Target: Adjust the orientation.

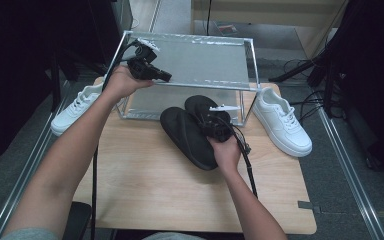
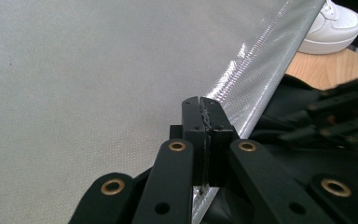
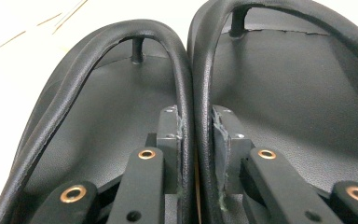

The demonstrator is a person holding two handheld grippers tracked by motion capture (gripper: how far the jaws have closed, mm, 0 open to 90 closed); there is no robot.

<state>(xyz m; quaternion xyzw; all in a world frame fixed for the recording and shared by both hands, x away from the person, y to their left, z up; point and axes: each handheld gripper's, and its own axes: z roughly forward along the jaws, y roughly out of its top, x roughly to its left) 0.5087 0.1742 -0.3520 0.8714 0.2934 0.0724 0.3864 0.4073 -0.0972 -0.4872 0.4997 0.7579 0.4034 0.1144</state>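
Two black flip-flops (image 1: 187,135) lie side by side in front of a metal-framed box with a translucent silvery cover (image 1: 200,60). My right gripper (image 1: 215,125) is shut on them, its pads (image 3: 171,135) squeezing the two neighbouring straps (image 3: 189,93) together. My left gripper (image 1: 162,76) is up at the box's front top edge, shut on the cover's shiny rim (image 2: 256,60). In the left gripper view its jaws (image 2: 200,105) pinch that thin rim, with the flip-flops (image 2: 284,93) and the right gripper (image 2: 345,116) below to the right.
One white sneaker (image 1: 75,107) lies at the box's left and another (image 1: 282,122) at its right on the wooden table (image 1: 155,190). The second sneaker's toe (image 2: 331,23) shows past the cover. Dark floor, rails and cables surround the table.
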